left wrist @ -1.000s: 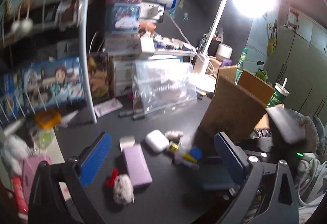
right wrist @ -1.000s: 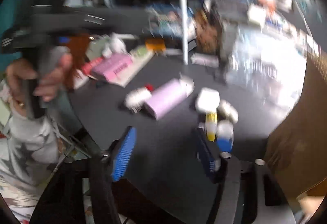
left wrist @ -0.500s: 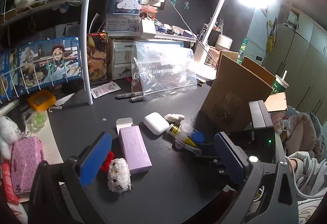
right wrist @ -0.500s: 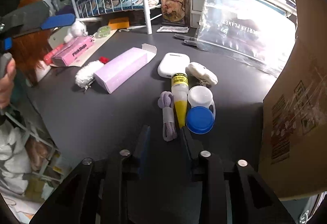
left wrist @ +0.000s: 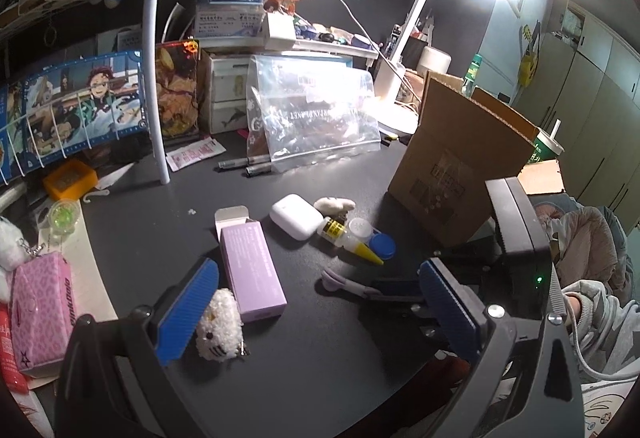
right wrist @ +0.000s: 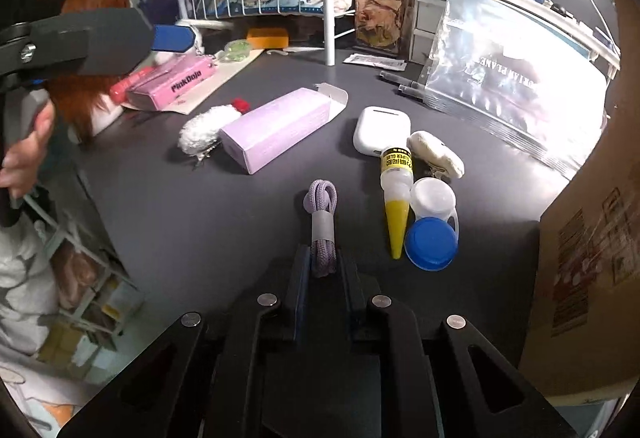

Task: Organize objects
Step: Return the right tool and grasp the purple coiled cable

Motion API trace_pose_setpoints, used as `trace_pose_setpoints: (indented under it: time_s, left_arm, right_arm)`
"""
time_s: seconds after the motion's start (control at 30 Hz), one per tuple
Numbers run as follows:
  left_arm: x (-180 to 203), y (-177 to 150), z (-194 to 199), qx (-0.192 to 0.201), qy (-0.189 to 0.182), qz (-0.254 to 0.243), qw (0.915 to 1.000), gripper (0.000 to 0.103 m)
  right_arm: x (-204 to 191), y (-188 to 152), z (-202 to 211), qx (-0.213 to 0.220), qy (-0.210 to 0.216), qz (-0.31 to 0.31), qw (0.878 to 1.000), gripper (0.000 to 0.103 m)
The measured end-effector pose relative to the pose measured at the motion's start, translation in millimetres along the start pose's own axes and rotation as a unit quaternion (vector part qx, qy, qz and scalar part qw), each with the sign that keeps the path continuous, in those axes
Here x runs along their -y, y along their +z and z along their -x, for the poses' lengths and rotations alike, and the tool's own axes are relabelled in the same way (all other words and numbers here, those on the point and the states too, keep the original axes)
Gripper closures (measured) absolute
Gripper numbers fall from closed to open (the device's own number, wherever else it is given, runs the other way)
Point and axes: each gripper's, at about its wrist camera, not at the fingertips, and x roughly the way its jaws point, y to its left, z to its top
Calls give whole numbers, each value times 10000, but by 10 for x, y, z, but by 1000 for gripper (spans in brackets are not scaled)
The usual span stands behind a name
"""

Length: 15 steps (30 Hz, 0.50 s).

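On the black desk lie a purple box (left wrist: 252, 274) (right wrist: 276, 128), a white fluffy cat charm (left wrist: 220, 324) (right wrist: 200, 132), a white earbud case (left wrist: 296, 216) (right wrist: 382, 130), a glue bottle with a yellow tip (left wrist: 350, 240) (right wrist: 396, 198), a blue-capped lens case (right wrist: 432, 234) and a beige plush (right wrist: 436, 154). My right gripper (right wrist: 322, 266) is shut on the near end of a coiled lilac cable (right wrist: 322, 216) (left wrist: 340, 282) that rests on the desk. My left gripper (left wrist: 316, 312) is open and empty above the front of the desk, the cat charm by its left finger.
A cardboard box (left wrist: 456, 162) (right wrist: 592, 254) stands at the right. A clear zip bag (left wrist: 312, 110) leans at the back, two pens (left wrist: 250, 164) before it. A white rack pole (left wrist: 154, 50) and a pink pouch (left wrist: 40, 308) are at the left.
My right gripper has gone from open to shut on the lilac cable's end. The left gripper has steadied and stays open.
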Motion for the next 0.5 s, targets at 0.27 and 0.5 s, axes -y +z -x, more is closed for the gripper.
trace_pose_setpoints:
  time_s: [0.27,0.5]
  left_arm:
    - [49,-38,-124,-250,-139,-25,9996,3]
    - [59,-36,-158,-311,-204,9,9993,3]
  right_arm:
    - [-38,48,-41,25,29,69,10000,85]
    - [-119,99,-104,-24,-142,308,9994,96]
